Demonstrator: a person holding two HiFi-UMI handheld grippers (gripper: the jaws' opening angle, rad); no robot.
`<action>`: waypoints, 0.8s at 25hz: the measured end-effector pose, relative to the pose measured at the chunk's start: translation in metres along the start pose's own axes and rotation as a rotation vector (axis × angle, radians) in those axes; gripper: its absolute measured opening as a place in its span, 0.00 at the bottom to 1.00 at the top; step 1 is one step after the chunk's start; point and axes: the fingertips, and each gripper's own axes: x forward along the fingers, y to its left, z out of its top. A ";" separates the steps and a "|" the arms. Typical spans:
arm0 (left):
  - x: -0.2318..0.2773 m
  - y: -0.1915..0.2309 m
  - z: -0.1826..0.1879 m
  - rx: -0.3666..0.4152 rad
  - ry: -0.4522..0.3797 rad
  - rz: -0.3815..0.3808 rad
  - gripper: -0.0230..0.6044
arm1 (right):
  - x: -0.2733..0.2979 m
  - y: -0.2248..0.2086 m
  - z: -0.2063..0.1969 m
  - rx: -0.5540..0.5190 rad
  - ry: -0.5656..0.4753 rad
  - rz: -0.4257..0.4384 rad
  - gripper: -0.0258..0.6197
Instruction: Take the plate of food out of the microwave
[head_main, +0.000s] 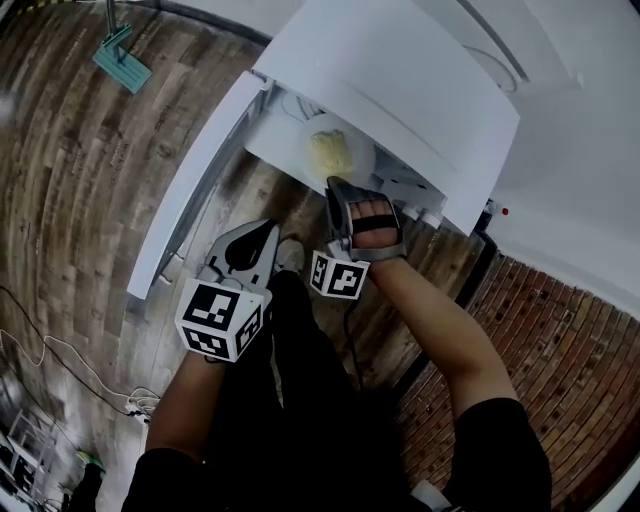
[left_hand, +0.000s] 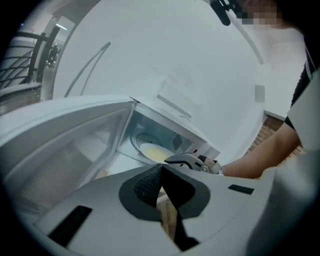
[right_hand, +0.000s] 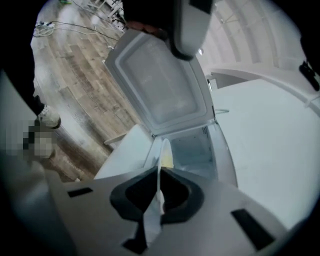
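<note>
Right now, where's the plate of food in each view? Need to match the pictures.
Head view: plate upper centre, inside the microwave, with the right gripper at its near rim.
Left gripper view: plate at centre, a pale disc just above the jaws.
Right gripper view: plate lower centre, edge-on, clamped between the jaws.
Shared landmark: the open microwave door.

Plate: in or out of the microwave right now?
In. The plate sits inside the cavity of the open microwave; the right gripper is shut on its near rim.
</note>
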 end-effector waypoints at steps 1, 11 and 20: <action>-0.005 -0.001 0.006 0.005 -0.008 0.001 0.03 | -0.009 -0.001 0.007 -0.003 -0.016 0.002 0.08; -0.058 -0.033 0.103 0.050 -0.094 0.002 0.03 | -0.122 -0.076 0.059 0.066 -0.109 -0.023 0.08; -0.120 -0.077 0.194 0.073 -0.153 0.017 0.03 | -0.177 -0.205 0.048 0.102 -0.028 -0.150 0.08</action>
